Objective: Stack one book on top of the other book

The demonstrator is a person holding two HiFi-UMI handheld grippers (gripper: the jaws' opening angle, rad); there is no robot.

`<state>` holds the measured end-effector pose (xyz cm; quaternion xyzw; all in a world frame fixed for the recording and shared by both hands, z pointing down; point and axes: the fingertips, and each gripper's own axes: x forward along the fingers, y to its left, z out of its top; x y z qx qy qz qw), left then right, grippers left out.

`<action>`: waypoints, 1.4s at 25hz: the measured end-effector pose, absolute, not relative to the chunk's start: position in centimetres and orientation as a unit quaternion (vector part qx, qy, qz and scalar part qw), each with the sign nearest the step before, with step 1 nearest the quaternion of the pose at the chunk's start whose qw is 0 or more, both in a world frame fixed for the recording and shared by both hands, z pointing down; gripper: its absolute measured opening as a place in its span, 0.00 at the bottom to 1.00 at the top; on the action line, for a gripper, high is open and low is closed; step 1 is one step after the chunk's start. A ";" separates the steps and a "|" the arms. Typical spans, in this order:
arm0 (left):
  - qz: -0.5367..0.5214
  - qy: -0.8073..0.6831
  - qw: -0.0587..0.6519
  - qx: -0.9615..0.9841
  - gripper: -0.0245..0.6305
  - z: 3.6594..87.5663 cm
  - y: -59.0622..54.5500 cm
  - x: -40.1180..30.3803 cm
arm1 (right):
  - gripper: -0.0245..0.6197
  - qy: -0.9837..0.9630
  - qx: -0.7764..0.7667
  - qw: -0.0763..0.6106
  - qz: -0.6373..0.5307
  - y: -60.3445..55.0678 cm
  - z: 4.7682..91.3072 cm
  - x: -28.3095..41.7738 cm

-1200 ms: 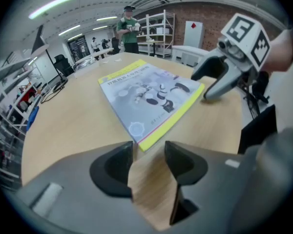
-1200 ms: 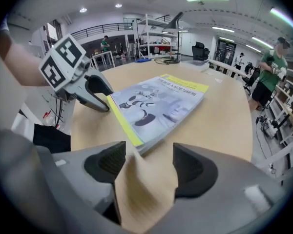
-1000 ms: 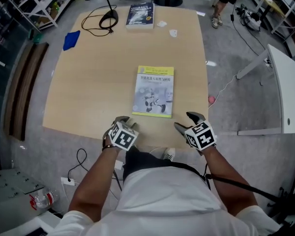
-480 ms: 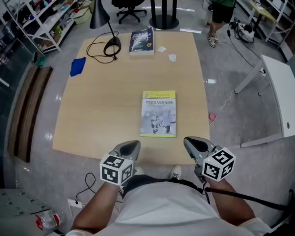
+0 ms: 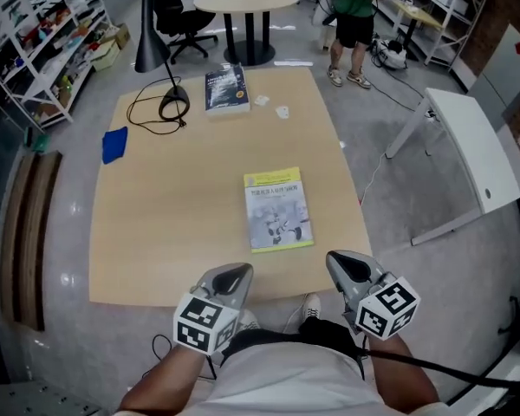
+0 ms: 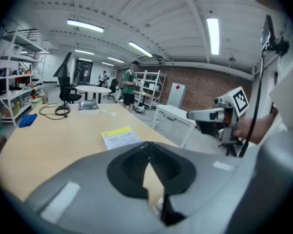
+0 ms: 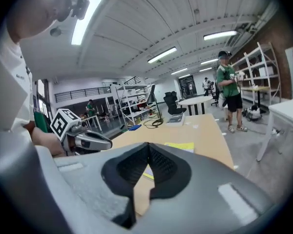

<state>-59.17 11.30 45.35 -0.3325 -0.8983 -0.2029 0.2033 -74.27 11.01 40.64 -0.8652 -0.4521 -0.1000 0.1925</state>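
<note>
Left tongs [image 5: 237, 272] and right tongs [image 5: 340, 261] are seen closed and empty at the counter's [image 5: 165, 215] bottom edge, yellow book [image 5: 277, 209] laid flat mid-frame, dark book [image 5: 226, 88] at the top edge, bare wood between.

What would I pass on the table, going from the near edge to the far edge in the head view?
yellow book → blue cloth → dark book

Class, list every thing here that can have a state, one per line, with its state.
yellow book: closed, flat on the table, nothing on it.
dark book: closed, flat at the table's far edge.
left gripper: shut, empty.
right gripper: shut, empty.
blue cloth: crumpled.
</note>
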 end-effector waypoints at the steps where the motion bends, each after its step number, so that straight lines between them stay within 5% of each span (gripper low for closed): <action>1: -0.202 -0.899 0.205 -0.330 0.04 45.5 11.3 -59.0 | 0.04 -0.459 -0.863 0.183 -0.104 10.6 40.4 -74.2; 35: -0.189 -0.881 0.167 -0.400 0.04 43.1 8.5 -61.7 | 0.04 -0.445 -0.873 0.162 -0.116 7.1 39.9 -78.5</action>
